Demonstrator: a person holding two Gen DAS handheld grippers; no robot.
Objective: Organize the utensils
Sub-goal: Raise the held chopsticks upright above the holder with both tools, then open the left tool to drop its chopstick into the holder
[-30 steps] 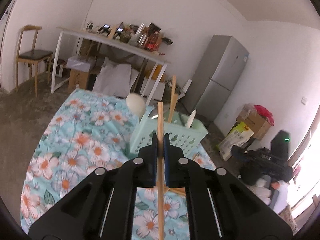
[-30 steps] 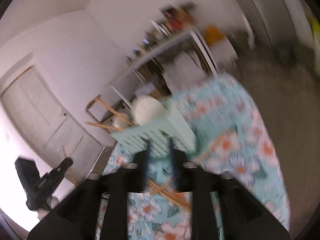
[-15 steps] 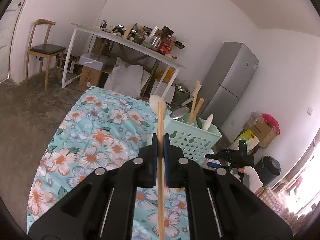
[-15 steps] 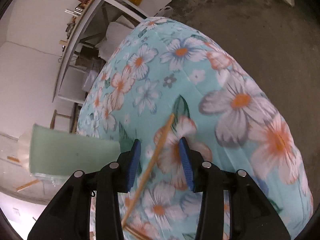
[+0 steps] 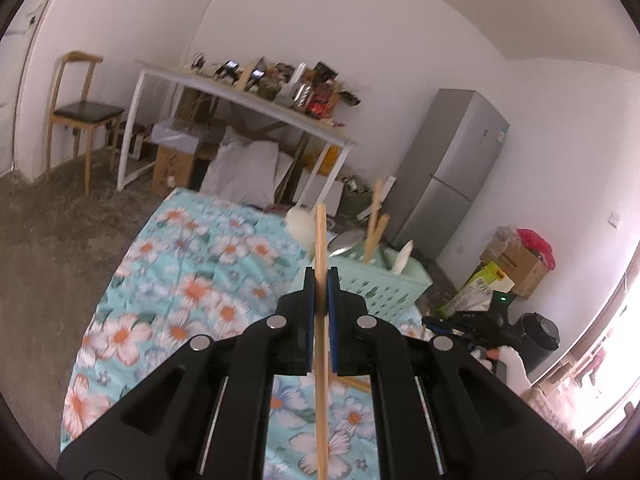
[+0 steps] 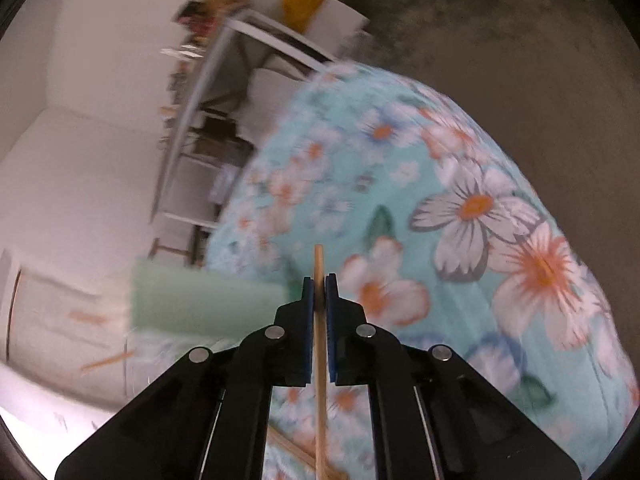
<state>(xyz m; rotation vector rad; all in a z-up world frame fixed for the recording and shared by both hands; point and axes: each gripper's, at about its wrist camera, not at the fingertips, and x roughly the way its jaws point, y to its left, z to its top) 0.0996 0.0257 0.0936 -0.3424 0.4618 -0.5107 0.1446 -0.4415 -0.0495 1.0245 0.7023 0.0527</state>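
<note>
left wrist view shows the left tongs (image 5: pixel 321 280) pinched narrow on a wooden chopstick (image 5: pixel 321 240), which stands upright between the blue pads and runs past the tips above and down to the bottom edge of the frame. beyond the tips, slightly right and farther off, sits a mint-green basket (image 5: pixel 384 284) on the floral-cloth desk (image 5: pixel 192 272); a pale spoon (image 5: pixel 300 226), wooden sticks (image 5: pixel 376 220) and a white utensil (image 5: pixel 402 258) rise from it, and the tongs cover its near left corner. at the right edge, the right-hand gripper body (image 5: pixel 476 324) shows dark and partly cut off. right wrist view shows the right tongs (image 6: pixel 320 284) likewise closed narrow on a second chopstick (image 6: pixel 319 268), held along the fingers with its tip just past them, over the floral cloth (image 6: pixel 460 216). the basket wall (image 6: pixel 200 300) lies to the left of these tips, heavily blurred, its contents not readable. more sticks on the cloth (image 6: pixel 292 450) lie near the bottom, half hidden by the tongs body.
</note>
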